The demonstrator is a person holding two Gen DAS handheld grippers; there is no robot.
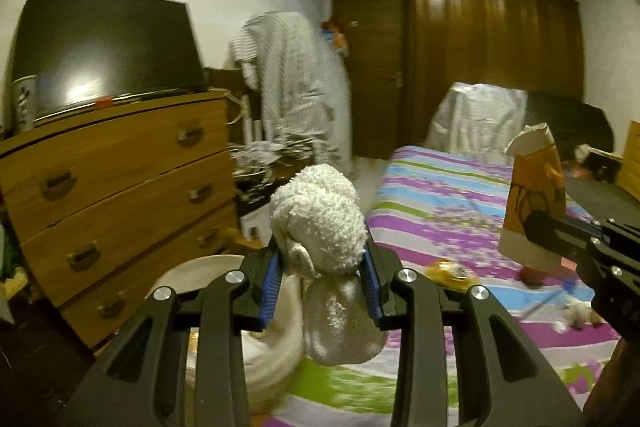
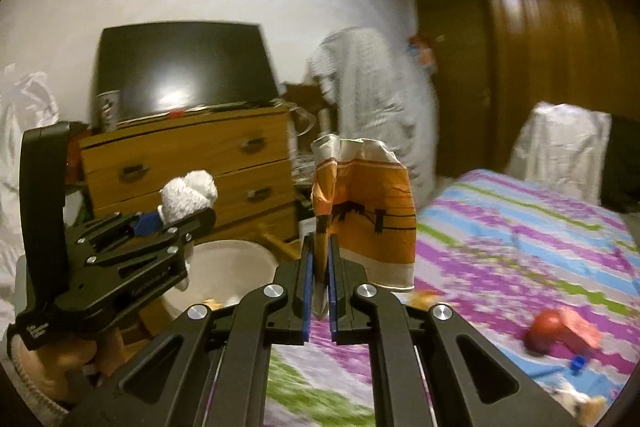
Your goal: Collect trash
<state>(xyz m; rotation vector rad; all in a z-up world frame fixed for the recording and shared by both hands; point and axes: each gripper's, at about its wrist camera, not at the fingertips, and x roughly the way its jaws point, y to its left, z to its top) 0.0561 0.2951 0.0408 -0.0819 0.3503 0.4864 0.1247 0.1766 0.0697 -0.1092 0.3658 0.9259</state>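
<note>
White wad (image 1: 320,211) clamped in left gripper (image 1: 324,283), orange cup (image 2: 368,211) pinched in right gripper (image 2: 320,283); both carried near white bin (image 2: 224,267); next: release over bin.

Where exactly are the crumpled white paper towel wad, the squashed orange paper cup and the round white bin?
Crumpled white paper towel wad (image 1: 320,203), left wrist view: its fluffy upper part.
Squashed orange paper cup (image 2: 372,211), right wrist view: its printed orange side.
Round white bin (image 2: 224,259), right wrist view: its inner wall.

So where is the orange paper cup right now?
The orange paper cup is pinched in the right tool, held up over the striped bed, near the white bin.
</note>
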